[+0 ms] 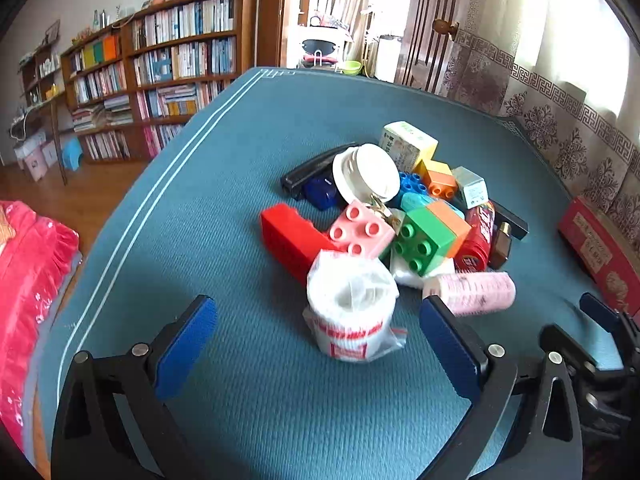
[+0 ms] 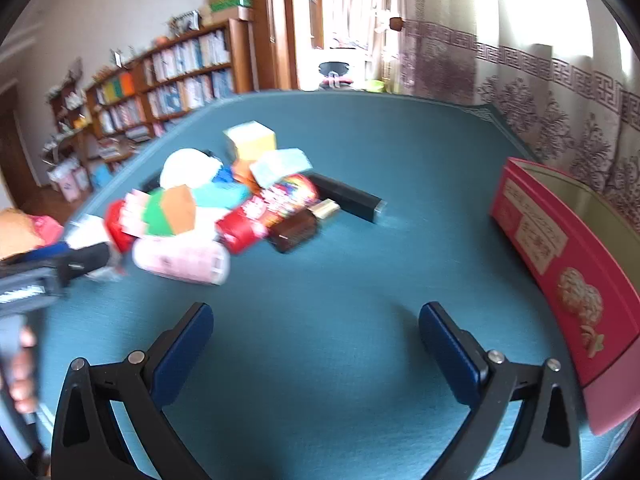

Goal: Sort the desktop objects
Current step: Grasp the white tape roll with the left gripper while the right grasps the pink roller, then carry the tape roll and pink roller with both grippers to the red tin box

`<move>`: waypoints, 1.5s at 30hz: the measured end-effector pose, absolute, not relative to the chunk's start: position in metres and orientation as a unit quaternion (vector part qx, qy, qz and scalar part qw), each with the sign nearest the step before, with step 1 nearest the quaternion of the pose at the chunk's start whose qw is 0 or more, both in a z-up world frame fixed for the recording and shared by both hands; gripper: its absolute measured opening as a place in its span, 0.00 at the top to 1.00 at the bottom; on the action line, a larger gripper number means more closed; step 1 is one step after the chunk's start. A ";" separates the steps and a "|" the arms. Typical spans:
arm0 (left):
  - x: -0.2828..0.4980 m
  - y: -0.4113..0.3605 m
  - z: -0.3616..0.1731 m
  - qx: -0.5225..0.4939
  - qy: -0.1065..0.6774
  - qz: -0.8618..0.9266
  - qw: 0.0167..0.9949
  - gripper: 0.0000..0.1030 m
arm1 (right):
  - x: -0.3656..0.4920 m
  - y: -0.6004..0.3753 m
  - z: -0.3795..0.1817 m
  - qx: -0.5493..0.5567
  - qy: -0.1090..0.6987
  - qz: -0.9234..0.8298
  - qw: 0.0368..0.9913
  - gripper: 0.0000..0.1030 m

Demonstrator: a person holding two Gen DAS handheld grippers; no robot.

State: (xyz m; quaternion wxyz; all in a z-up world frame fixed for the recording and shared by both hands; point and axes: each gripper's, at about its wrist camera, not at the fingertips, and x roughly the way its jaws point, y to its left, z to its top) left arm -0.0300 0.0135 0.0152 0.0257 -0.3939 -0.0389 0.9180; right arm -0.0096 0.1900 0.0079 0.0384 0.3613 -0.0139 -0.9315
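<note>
Surface: teal cloth with a white double line along its left edge.

Heap, toward the middle of the surface: red block; pink studded brick; green-and-orange brick; white round lid leaning on the rest; yellow-and-white carton; red snack tube; small brown bottle; black bar at the far side.

Near edge of the heap: bagged white roll, upright; pink cylinder, lying on its side.

Right edge of the surface: open red tin.

Left tongs: wide open, empty, the bagged roll just ahead between the tips.

Right tongs: wide open, empty, over bare cloth.
</note>
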 end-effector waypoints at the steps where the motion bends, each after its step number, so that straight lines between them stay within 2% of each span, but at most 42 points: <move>1: -0.031 0.013 0.015 -0.394 -0.041 0.918 0.029 0.06 | -0.009 0.187 0.011 0.358 -0.017 -0.932 0.052 0.00; 3: -0.033 0.012 0.014 -0.398 -0.045 0.915 0.039 0.15 | -0.009 0.176 0.019 0.351 -0.013 -0.933 0.075 0.00; 5: -0.037 0.009 0.012 -0.400 -0.047 0.914 0.042 0.20 | -0.011 0.167 0.024 0.352 -0.011 -0.931 0.095 0.00; 9: -0.036 0.002 0.014 -0.395 -0.050 0.916 0.042 0.38 | -0.027 0.149 0.023 0.378 -0.022 -0.918 0.122 0.00; 12: -0.033 0.000 0.017 -0.386 -0.041 0.921 0.039 0.47 | -0.040 0.141 0.018 0.395 -0.034 -0.909 0.129 0.01; 14: -0.033 0.000 0.017 -0.384 -0.038 0.922 0.040 0.49 | -0.049 0.135 0.017 0.402 -0.033 -0.906 0.128 0.02; 22: -0.030 -0.006 0.015 -0.384 -0.031 0.922 0.030 0.50 | -0.076 0.111 0.012 0.419 0.007 -0.902 0.099 0.07; 24: -0.031 -0.010 0.015 -0.384 -0.035 0.922 0.025 0.50 | -0.082 0.110 0.009 0.430 0.006 -0.897 0.096 0.20; 26: -0.030 -0.011 0.014 -0.384 -0.037 0.922 0.024 0.50 | -0.077 0.115 0.003 0.440 -0.007 -0.892 0.108 0.26; 35: -0.024 -0.005 0.022 -0.373 -0.036 0.926 0.033 0.50 | -0.053 0.133 0.012 0.415 -0.026 -0.904 0.104 0.26; 45: -0.019 0.016 0.030 -0.368 -0.025 0.928 0.052 0.50 | -0.024 0.183 0.033 0.378 -0.061 -0.922 0.054 0.26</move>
